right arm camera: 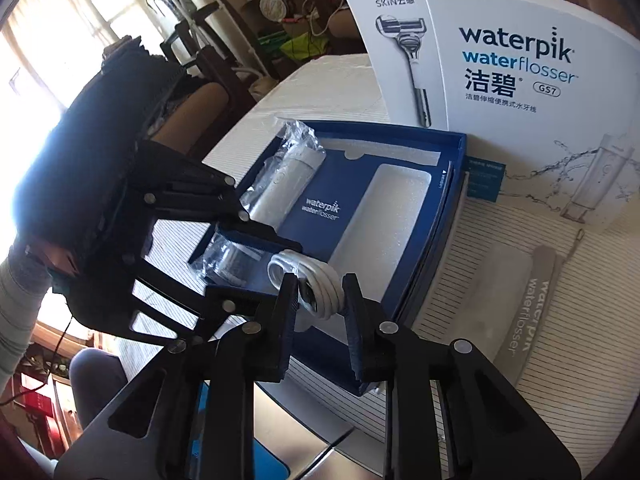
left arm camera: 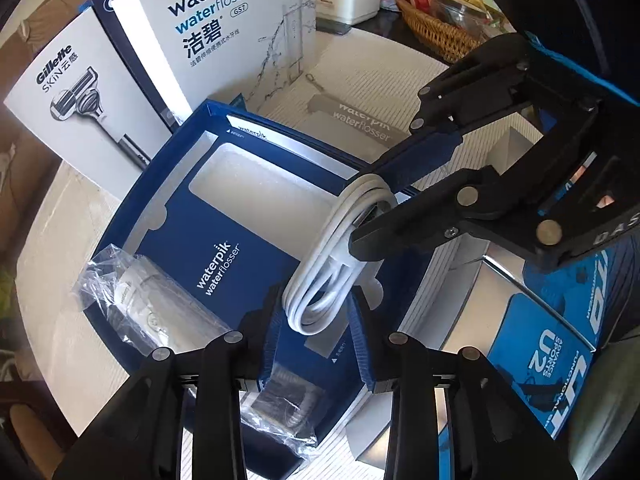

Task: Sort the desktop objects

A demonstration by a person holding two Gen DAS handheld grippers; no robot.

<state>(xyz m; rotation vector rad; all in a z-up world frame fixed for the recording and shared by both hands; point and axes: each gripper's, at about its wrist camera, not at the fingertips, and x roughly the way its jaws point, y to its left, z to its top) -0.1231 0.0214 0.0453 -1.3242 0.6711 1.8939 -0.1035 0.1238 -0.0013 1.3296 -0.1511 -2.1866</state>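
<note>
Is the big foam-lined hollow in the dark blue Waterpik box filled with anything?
No, the large white foam-lined hollow in the dark blue Waterpik box lies bare, while the plastic-wrapped white flosser sits in another slot.

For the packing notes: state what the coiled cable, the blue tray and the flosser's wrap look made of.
Coiled cable: smooth white plastic sheath, slight sheen. Blue tray: matte printed cardboard, by its folded walls. Flosser's wrap: thin clear plastic film, crinkled and glinting.

White box (right arm camera: pixel 532 92) reads "waterpik waterflosser GS7"; razor box (right arm camera: pixel 394 40) "Gillette SKIN"; blue tray (left arm camera: pixel 218 266) "waterpik waterflosser".
</note>
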